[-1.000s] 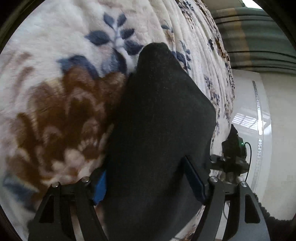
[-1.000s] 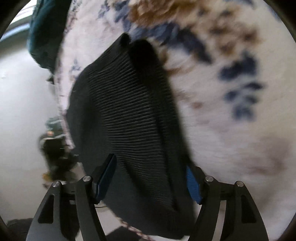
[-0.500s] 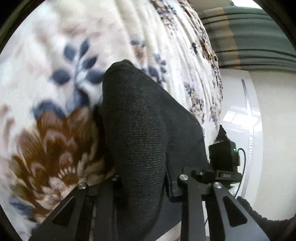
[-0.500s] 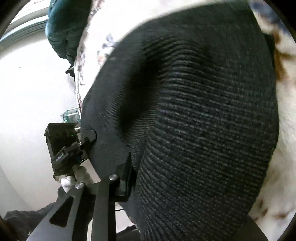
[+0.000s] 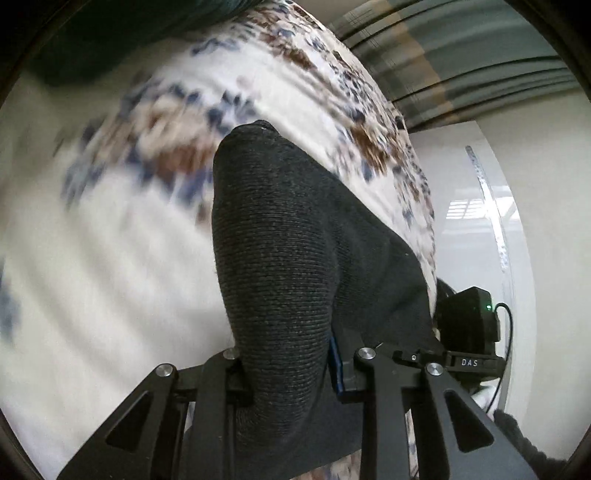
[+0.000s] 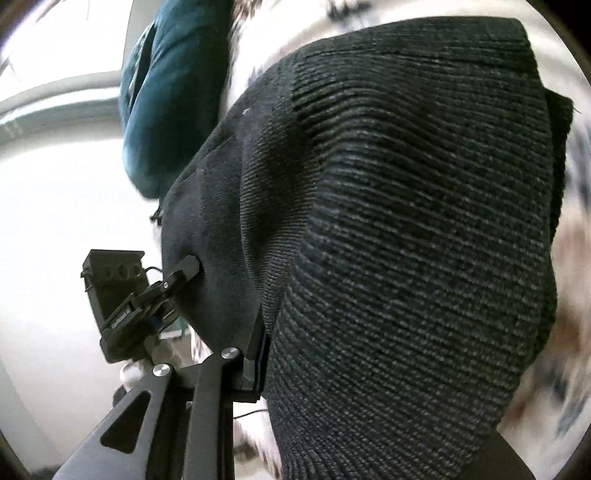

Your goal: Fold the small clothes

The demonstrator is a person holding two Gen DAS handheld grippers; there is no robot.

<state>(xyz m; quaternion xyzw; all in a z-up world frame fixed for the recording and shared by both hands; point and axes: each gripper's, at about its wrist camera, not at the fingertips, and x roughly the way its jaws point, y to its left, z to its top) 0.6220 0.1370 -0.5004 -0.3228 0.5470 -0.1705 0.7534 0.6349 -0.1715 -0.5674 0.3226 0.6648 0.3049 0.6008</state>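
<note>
A black knit garment lies partly lifted over a white floral blanket. My left gripper is shut on one bunched edge of it, the cloth standing up between the fingers. In the right wrist view the same garment fills most of the frame and drapes over my right gripper, which is shut on its near edge; only the left finger shows. The left gripper also shows there, pinching the garment's far edge. The right gripper's body shows at the right of the left wrist view.
A teal cushion or garment lies on the blanket's far end, also dark at the top of the left wrist view. The blanket's edge drops to a pale glossy floor. Striped curtains hang beyond.
Both grippers closed on the garment's edges and lifted it off the blanket. The cloth now bunches between the fingers and both views have swung toward the blanket's far end.
</note>
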